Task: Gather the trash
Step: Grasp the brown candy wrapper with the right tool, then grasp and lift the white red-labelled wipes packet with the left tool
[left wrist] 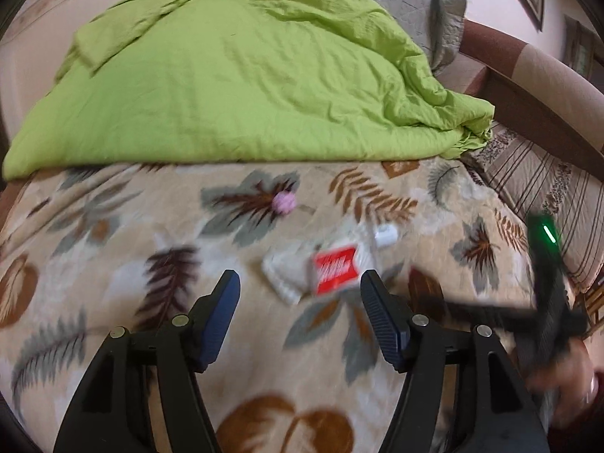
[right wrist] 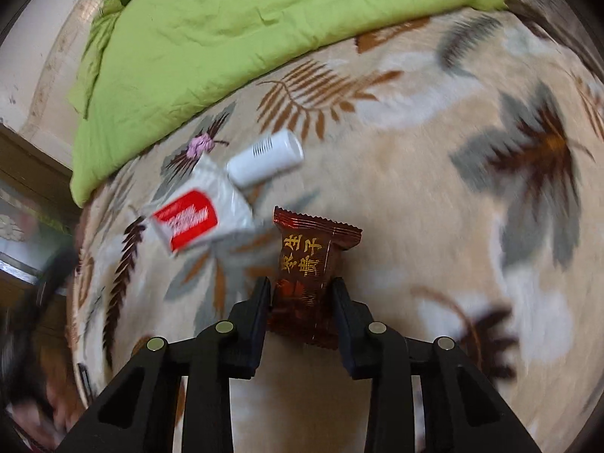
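A bed covered by a beige leaf-patterned blanket (right wrist: 434, 196) is seen, with a crumpled lime-green duvet (left wrist: 241, 75) heaped at its far side. The left gripper (left wrist: 300, 283) is held above the blanket, fingers apart, before a white plastic packet with a red label (left wrist: 324, 270). A white plastic cylinder (right wrist: 266, 158) and a small pink crumpled wad (right wrist: 200, 146) lie near. A dark red foil snack wrapper (right wrist: 307, 275) is clamped between the fingers of the right gripper (right wrist: 302, 290).
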`<state>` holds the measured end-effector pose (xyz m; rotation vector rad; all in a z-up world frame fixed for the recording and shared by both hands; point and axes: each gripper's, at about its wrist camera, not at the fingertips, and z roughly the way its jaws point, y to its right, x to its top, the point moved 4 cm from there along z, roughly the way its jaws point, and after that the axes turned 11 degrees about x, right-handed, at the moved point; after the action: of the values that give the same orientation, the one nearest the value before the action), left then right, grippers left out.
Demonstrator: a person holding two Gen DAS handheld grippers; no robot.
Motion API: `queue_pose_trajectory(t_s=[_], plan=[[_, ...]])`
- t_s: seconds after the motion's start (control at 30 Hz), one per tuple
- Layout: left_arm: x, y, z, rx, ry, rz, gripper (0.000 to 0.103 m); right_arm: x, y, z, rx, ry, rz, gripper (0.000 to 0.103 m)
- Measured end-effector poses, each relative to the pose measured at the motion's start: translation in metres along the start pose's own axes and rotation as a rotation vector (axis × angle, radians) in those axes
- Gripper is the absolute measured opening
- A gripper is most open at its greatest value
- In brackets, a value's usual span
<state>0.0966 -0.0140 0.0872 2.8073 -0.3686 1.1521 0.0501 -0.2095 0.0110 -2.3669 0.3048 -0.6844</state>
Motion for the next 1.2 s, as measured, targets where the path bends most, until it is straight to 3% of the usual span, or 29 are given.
queue_pose_trajectory(t_s=[0.13, 0.23, 0.33, 0.4, 0.57, 0.7, 0.93, 1.07, 1.2], plan=[[0.026, 0.017, 0.045, 0.000, -0.002, 0.034, 0.068, -0.025, 0.002, -0.033, 0.081, 0.072, 0.041, 0.034], [0.032, 0.012, 0.087, -0.037, -0.083, -0.041, 0.068, -0.033, 0.008, -0.048, 0.074, 0.120, 0.026, 0.034], [0.021, 0.010, 0.110, -0.123, -0.196, -0.089, 0.068, -0.028, 0.015, -0.054, 0.076, 0.141, 0.026, 0.034], [0.008, 0.015, 0.108, -0.156, -0.221, -0.066, 0.068, -0.024, 0.020, -0.059, 0.079, 0.160, 0.035, 0.034], [-0.030, 0.050, 0.078, -0.239, -0.234, 0.121, 0.068, -0.017, 0.021, -0.060, 0.101, 0.179, 0.048, 0.034], [-0.034, 0.068, 0.076, -0.175, -0.211, 0.170, 0.068, -0.016, 0.016, -0.061, 0.095, 0.191, 0.031, 0.034], [-0.024, 0.078, 0.108, -0.091, -0.246, 0.075, 0.066, -0.016, 0.024, -0.066, 0.057, 0.210, 0.035, 0.034], [-0.029, 0.085, 0.105, -0.012, -0.178, 0.076, 0.054, -0.016, 0.023, -0.066, 0.046, 0.212, 0.027, 0.034], [-0.039, 0.084, 0.083, 0.052, -0.125, 0.071, 0.051, -0.018, 0.018, -0.072, 0.021, 0.236, -0.007, 0.034]])
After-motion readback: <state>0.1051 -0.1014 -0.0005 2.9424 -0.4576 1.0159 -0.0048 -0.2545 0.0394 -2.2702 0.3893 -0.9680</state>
